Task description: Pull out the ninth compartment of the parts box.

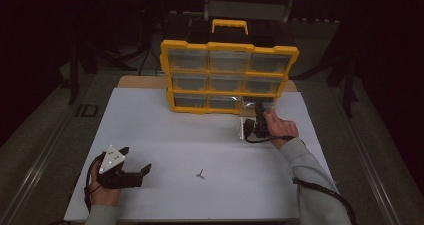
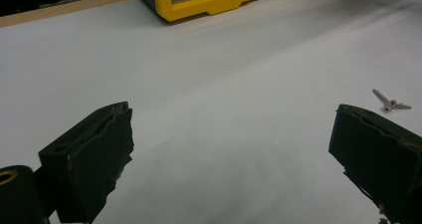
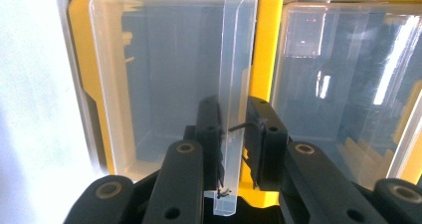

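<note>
A yellow organiser [image 1: 229, 47] with several clear drawers stands upright at the back of the white table top [image 1: 160, 130]. My right gripper [image 1: 257, 117] is at its bottom right drawer. In the right gripper view the gripper [image 3: 234, 134] is shut on the thin clear wall of the drawer [image 3: 234, 74], in front of the yellow frame [image 3: 266, 59]. My left gripper [image 1: 136, 158] rests low at the near left with its jaws wide apart; in its own view the gripper [image 2: 234, 134] has nothing but bare table between them. A couple of small screws [image 1: 200, 174] lie on the table, right of the left gripper, the screws [image 2: 390, 103] beyond its right jaw.
The organiser's black and yellow handle [image 1: 229, 25] sticks up behind it. A strip of wooden table [image 1: 142, 81] shows past the white sheet's far edge. Dark floor and stands surround the table.
</note>
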A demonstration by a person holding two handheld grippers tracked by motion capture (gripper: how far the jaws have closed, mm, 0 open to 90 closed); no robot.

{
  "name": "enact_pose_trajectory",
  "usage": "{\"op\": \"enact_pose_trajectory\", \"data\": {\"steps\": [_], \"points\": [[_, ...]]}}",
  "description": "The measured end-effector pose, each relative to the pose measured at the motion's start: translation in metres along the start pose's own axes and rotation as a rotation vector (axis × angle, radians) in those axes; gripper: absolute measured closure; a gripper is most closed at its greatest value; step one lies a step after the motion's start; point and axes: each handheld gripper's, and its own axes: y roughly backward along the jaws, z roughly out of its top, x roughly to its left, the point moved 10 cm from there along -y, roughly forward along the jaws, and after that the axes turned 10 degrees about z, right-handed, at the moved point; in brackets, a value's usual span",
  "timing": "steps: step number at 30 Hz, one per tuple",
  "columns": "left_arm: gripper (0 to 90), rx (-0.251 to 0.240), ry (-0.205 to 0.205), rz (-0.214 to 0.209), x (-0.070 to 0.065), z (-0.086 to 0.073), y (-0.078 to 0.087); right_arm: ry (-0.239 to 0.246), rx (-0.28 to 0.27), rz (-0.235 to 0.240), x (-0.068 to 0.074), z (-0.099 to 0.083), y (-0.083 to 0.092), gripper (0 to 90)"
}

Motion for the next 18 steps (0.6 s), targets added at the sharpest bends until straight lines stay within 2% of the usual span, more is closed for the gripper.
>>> {"op": "enact_pose_trajectory", "data": {"steps": [18], "points": [[4.1,0.0,0.001,0.0,0.0001,0.0,0.0,-0.002,-0.01,0.007,0.0033,0.0002,0.0102,77.2]]}}
